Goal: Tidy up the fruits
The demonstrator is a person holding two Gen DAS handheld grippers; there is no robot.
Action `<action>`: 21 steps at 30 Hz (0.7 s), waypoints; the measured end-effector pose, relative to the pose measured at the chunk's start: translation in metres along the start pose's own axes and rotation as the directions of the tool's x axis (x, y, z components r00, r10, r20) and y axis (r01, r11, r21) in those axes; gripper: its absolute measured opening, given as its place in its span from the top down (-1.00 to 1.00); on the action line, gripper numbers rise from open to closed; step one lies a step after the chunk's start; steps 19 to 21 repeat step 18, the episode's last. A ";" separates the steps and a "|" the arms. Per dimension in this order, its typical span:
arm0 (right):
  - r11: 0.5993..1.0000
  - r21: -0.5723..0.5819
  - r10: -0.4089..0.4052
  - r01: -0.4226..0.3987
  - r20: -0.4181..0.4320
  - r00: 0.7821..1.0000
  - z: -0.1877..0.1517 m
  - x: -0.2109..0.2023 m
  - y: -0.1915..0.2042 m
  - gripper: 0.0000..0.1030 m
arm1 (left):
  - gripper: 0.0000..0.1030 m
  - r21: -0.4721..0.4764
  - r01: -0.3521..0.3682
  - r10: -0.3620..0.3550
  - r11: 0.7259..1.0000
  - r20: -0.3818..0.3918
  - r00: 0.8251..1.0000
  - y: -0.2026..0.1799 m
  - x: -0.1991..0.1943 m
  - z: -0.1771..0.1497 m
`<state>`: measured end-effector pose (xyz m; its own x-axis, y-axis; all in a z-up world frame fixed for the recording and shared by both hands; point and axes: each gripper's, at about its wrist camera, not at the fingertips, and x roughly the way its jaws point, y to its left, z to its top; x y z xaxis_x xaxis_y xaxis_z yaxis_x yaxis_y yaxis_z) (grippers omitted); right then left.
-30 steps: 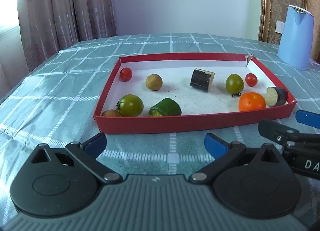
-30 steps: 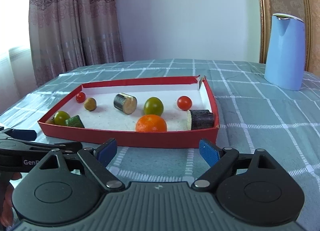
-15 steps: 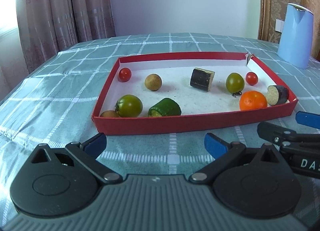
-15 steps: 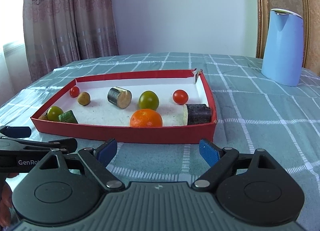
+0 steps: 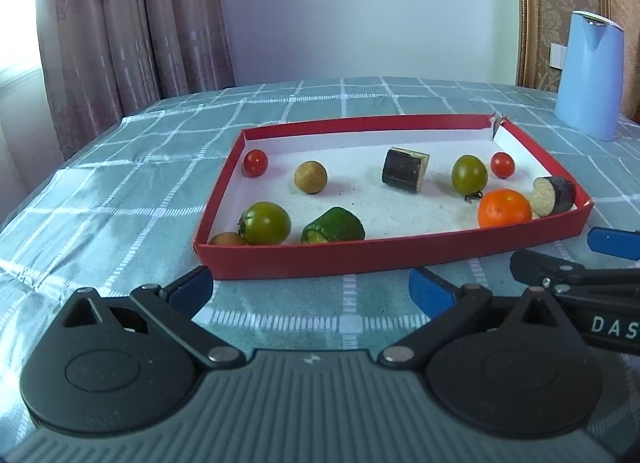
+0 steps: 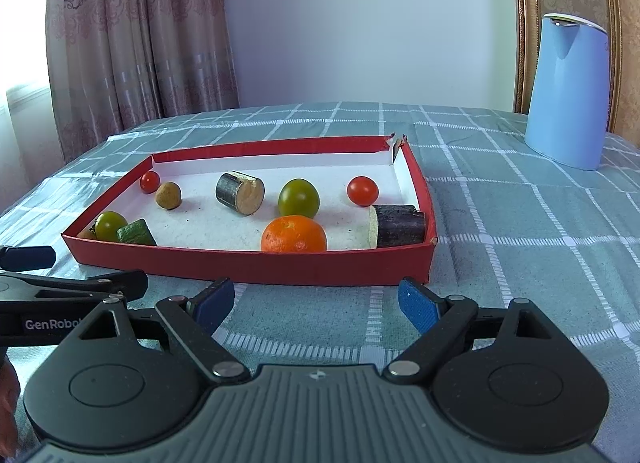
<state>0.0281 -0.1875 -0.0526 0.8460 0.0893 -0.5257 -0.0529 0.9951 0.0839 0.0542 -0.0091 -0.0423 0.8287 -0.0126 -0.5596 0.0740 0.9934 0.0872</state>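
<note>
A red tray (image 5: 384, 259) (image 6: 248, 267) lies on the table with loose produce in it. An orange (image 5: 505, 207) (image 6: 294, 233), two green tomatoes (image 5: 265, 223) (image 5: 469, 175), two red cherry tomatoes (image 5: 255, 162) (image 5: 502, 165), a tan round fruit (image 5: 311, 177), a green cucumber chunk (image 5: 333, 225) and two dark eggplant chunks (image 5: 405, 170) (image 5: 554, 195) sit inside. My left gripper (image 5: 310, 289) is open and empty just before the tray's near wall. My right gripper (image 6: 318, 303) is open and empty before the tray's near right corner.
A light blue kettle (image 5: 590, 75) (image 6: 568, 89) stands at the back right on the checked green tablecloth (image 5: 120, 199). Curtains (image 5: 128, 31) hang at the left, past the table's edge. A gold-framed chair back (image 6: 568, 3) stands behind the kettle.
Both grippers have drawn slightly back and up from the tray; the right view has shifted a little. The fruits have not moved and both grippers stay open.
</note>
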 end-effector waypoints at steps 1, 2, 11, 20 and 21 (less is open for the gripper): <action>1.000 -0.001 -0.001 0.001 -0.001 1.000 0.000 0.000 0.000 -0.74 | -1.00 -0.003 -0.002 0.002 1.000 0.006 1.000 0.000 -0.001 0.000; 1.000 -0.001 -0.002 0.002 -0.002 1.000 0.000 0.000 0.000 -0.74 | -1.00 -0.003 -0.006 0.007 1.000 0.013 1.000 0.000 -0.001 0.000; 1.000 0.000 -0.002 0.002 -0.002 1.000 0.001 0.000 0.000 -0.74 | -1.00 0.011 -0.006 0.006 1.000 0.017 1.000 -0.002 0.000 0.000; 1.000 -0.001 -0.010 0.010 -0.021 1.000 0.000 0.002 0.000 -0.74 | -1.00 0.017 -0.002 0.001 1.000 0.043 0.999 0.000 0.001 -0.003; 1.000 -0.001 -0.010 0.010 -0.021 1.000 0.000 0.002 0.000 -0.74 | -1.00 0.017 -0.002 0.001 1.000 0.043 0.999 0.000 0.001 -0.003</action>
